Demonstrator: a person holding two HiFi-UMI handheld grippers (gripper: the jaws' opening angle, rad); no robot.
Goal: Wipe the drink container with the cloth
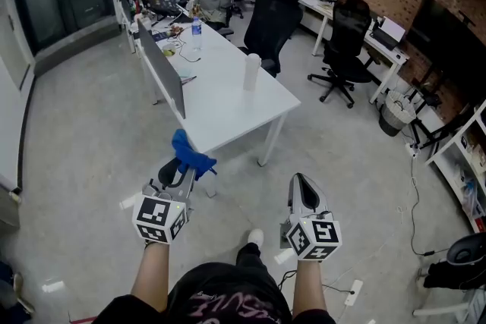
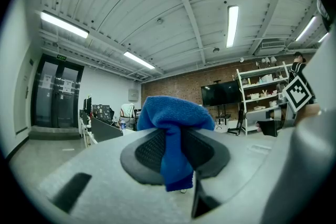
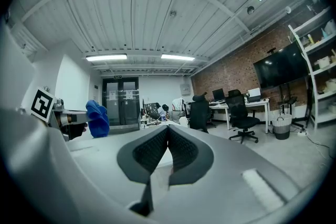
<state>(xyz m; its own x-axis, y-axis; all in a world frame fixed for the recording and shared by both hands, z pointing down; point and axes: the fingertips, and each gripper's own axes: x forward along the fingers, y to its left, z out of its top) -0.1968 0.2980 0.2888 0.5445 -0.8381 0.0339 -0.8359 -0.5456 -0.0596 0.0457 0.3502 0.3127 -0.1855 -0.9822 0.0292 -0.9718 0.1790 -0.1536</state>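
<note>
A tall white drink container (image 1: 251, 72) stands upright on the near end of the long white table (image 1: 228, 117), well ahead of both grippers. My left gripper (image 1: 184, 169) is held low in front of the table's near corner, shut on a blue cloth (image 1: 190, 153) that bunches up above its tips. In the left gripper view the cloth (image 2: 171, 134) is pinched between the two dark pads (image 2: 149, 152) and hangs down past them. My right gripper (image 1: 299, 182) is held over the floor to the right, shut with nothing in it; its pads (image 3: 185, 150) meet.
A grey divider panel (image 1: 162, 66) runs along the table's left side, with a water bottle (image 1: 197, 27) and clutter beyond. Black office chairs (image 1: 270, 25) (image 1: 345, 49) stand to the right. A waste bin (image 1: 396, 114), shelving (image 1: 463, 163) and floor cables (image 1: 414, 193) lie further right.
</note>
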